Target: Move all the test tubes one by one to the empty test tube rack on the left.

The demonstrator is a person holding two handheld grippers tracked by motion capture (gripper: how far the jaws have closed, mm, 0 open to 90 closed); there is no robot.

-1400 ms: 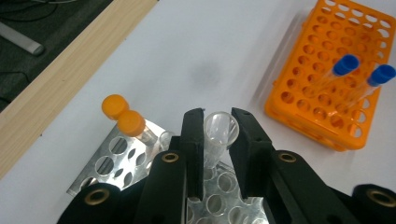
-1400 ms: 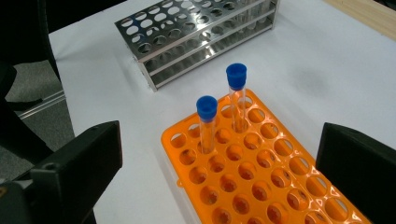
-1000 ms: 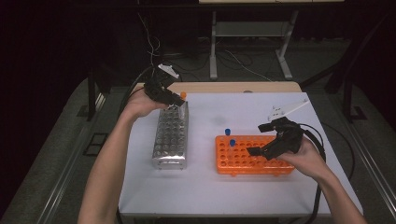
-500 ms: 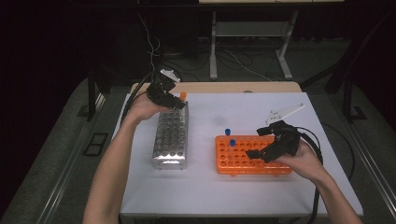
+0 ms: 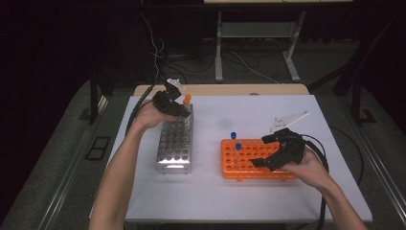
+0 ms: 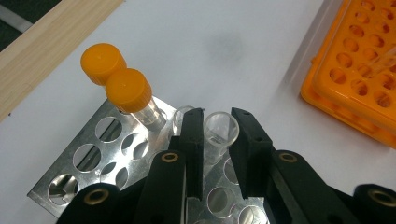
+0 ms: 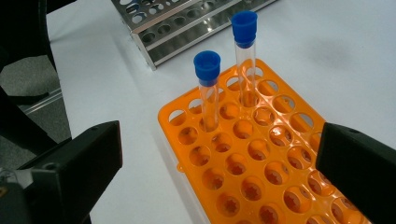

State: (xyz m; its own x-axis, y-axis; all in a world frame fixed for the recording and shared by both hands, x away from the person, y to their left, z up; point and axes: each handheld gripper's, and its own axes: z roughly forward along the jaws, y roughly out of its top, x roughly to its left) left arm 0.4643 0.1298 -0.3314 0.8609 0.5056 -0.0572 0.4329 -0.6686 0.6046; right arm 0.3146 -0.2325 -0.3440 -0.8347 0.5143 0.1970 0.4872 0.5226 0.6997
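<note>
The left gripper (image 5: 178,109) sits over the far end of the metal rack (image 5: 175,142), which stands left of centre on the white table (image 5: 210,191). In the left gripper view its two black jaws are clamped on an uncapped clear tube (image 6: 220,130), one pad on each side of the rim. The tube stands upright in a hole in the rack's far right corner. Just beside it, two orange-capped tubes (image 6: 128,91) occupy holes along the same far edge, leaning slightly, with their caps touching. The nearer rows of the metal rack are open holes.

The right gripper (image 5: 268,152) is held at the right half of the orange rack (image 5: 256,160), which lies right of centre. In the right gripper view its jaws stand wide apart, with nothing between them, one at each lower corner of the view. Two blue-capped tubes (image 7: 207,88) stand upright in holes near the far left corner of the orange rack, close together but apart.

A bare strip of table separates the two racks. More free surface lies between the racks and the near edge, and a wide bare area lies beyond the orange rack toward the far edge. A wooden strip (image 5: 225,89) borders the far edge.
</note>
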